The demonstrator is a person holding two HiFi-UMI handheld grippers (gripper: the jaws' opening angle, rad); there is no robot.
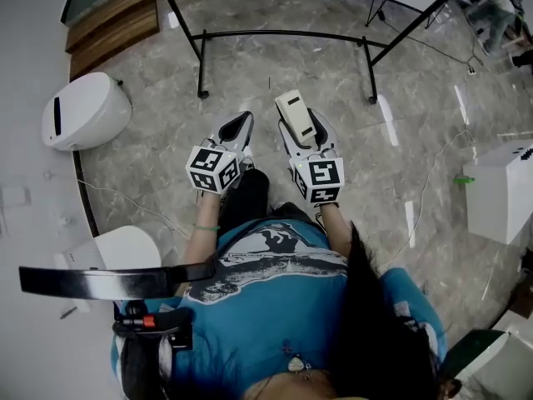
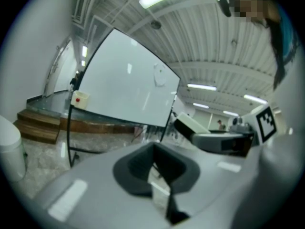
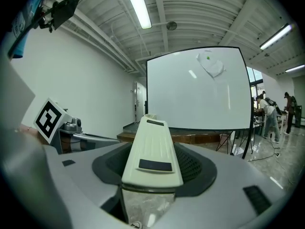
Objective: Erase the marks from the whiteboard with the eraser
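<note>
None of the wiping looks done: the right claw [image 1: 308, 142] grips the eraser [image 3: 152, 147], aimed at the whiteboard [image 3: 190, 94] well ahead, where a faint smudge [image 3: 212, 65] shows near the top. The left claw [image 2: 159, 173] is closed and empty. Approach and wiping are left.

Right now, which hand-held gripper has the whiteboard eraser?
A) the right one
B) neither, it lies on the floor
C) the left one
A: the cream whiteboard eraser is clamped in the right hand-held gripper, while the left hand-held gripper holds nothing.
</note>
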